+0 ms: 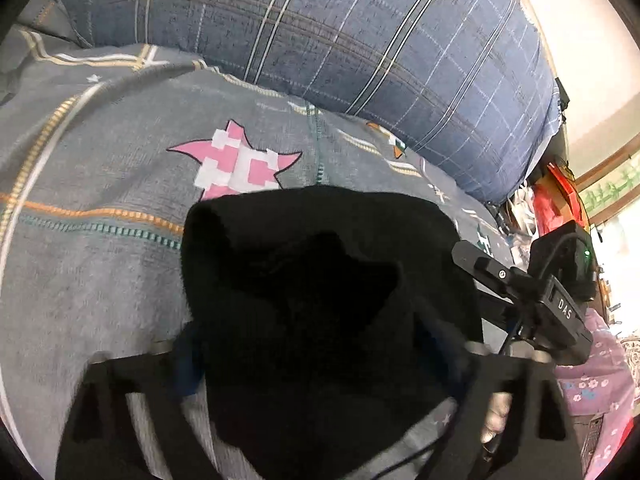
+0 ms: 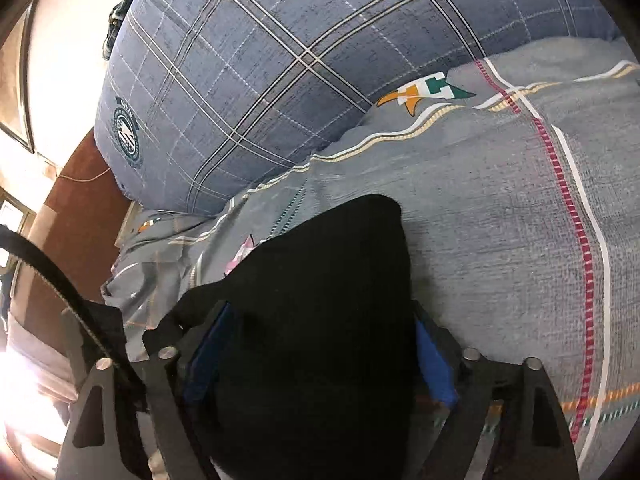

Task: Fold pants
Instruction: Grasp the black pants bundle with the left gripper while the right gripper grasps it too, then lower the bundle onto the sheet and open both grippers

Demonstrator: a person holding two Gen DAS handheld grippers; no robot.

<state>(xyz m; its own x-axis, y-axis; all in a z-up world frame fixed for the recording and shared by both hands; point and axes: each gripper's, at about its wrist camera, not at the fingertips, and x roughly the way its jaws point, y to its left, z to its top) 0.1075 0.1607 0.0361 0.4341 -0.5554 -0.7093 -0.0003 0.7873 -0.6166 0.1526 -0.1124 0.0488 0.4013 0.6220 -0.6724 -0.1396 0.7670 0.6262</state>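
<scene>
black pants (image 1: 320, 280) are clamped by left claw (image 1: 316, 360) and right claw (image 2: 316, 344) over bed (image 2: 500, 240) (mid-fold, likely); edge should be laid down evenly next.

One black pants (image 1: 320, 280); two grippers; one plaid pillow (image 1: 320, 32); one grey bedsheet (image 1: 100, 260).

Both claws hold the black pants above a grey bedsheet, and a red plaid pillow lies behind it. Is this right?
Not fully. The plaid pillow is blue, not red, as the right wrist view shows. The rest stands: the left claw and right claw both grip the black pants above the grey bedsheet.
</scene>
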